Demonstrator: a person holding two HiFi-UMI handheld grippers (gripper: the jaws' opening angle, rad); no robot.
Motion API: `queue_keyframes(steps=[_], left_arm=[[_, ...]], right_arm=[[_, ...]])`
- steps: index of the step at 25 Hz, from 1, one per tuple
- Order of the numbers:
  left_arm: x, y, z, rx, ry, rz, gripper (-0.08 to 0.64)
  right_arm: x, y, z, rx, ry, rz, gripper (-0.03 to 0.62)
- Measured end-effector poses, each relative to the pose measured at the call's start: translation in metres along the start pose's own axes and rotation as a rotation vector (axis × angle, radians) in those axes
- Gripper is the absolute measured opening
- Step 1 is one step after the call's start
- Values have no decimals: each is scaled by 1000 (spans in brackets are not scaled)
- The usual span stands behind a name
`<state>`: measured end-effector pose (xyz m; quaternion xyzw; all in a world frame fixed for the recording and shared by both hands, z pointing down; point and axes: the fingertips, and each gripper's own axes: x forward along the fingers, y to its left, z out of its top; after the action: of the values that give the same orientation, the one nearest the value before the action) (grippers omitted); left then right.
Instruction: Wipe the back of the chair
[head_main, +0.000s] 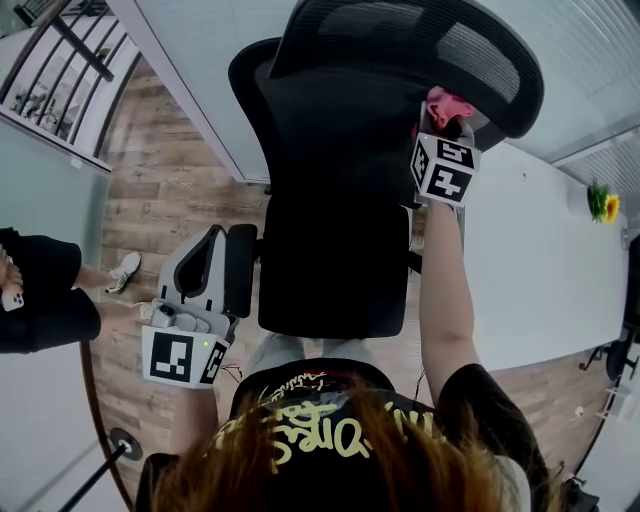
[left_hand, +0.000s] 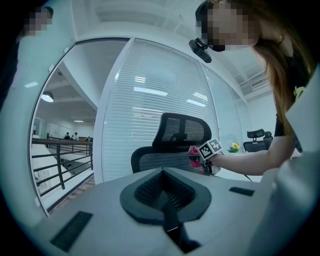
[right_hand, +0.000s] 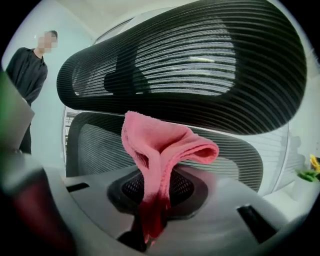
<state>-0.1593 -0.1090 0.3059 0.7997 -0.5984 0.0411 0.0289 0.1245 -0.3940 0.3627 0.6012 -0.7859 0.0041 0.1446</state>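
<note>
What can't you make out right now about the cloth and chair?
- Cloth touching the chair back: head view, blocked by the right hand-held gripper; its own view gives no depth.
- Chair seat and base: head view, behind the chair back.
- Dust on the chair back: too fine in every view.

The chair back (head_main: 330, 220) is black woven mesh, matt. The cloth (right_hand: 160, 150) is pink, soft, nappy textile. The floor (head_main: 170, 190), at 9 o'clock, shows wood-grain planks. The table (head_main: 540, 270), at 3 o'clock, is white and smooth.
</note>
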Motion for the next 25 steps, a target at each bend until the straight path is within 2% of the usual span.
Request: queue_keyframes(steps=[25], left_arm=[[-12, 49, -2, 1, -3, 23, -8]], right_arm=[[25, 119, 23, 39, -22, 131, 64]])
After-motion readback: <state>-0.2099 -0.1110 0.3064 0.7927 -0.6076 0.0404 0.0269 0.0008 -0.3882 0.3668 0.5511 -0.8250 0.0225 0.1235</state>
